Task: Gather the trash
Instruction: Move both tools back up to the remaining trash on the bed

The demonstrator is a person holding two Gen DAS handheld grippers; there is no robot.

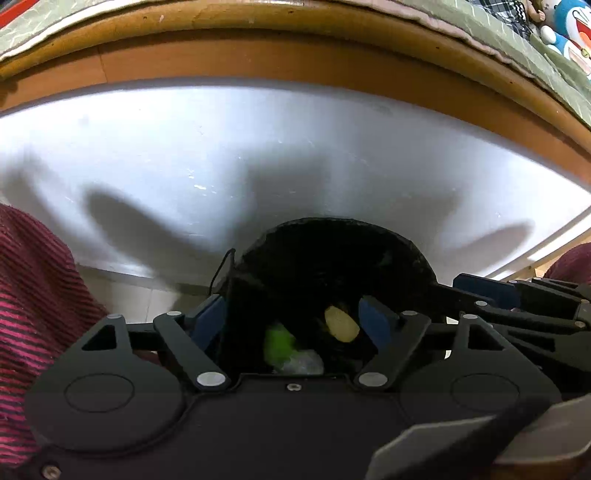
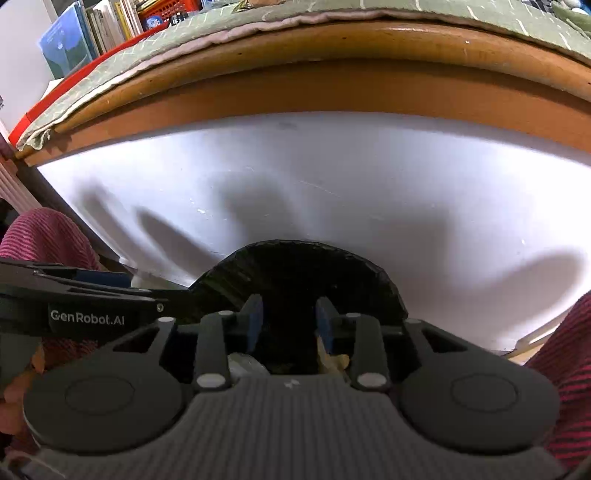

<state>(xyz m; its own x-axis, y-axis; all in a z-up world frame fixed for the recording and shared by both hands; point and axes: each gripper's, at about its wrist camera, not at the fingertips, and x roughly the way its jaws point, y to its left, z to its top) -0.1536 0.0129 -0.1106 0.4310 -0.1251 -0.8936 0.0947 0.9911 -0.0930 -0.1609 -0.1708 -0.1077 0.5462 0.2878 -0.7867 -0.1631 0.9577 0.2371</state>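
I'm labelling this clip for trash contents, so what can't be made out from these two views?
- Black trash bag: its bottom is hidden, left wrist view, by the gripper body.
- Green scrap and yellow piece: too blurred to identify.
- Tan scrap: right wrist view, mostly hidden behind a blue finger.
- Blue-and-white plush toy: cut off by the edge.

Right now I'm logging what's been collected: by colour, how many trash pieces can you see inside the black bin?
Left wrist view:
Green piece: 1
Pale yellow piece: 1
Clear crumpled piece: 1
Total: 3 in the black bin; more may be hidden.
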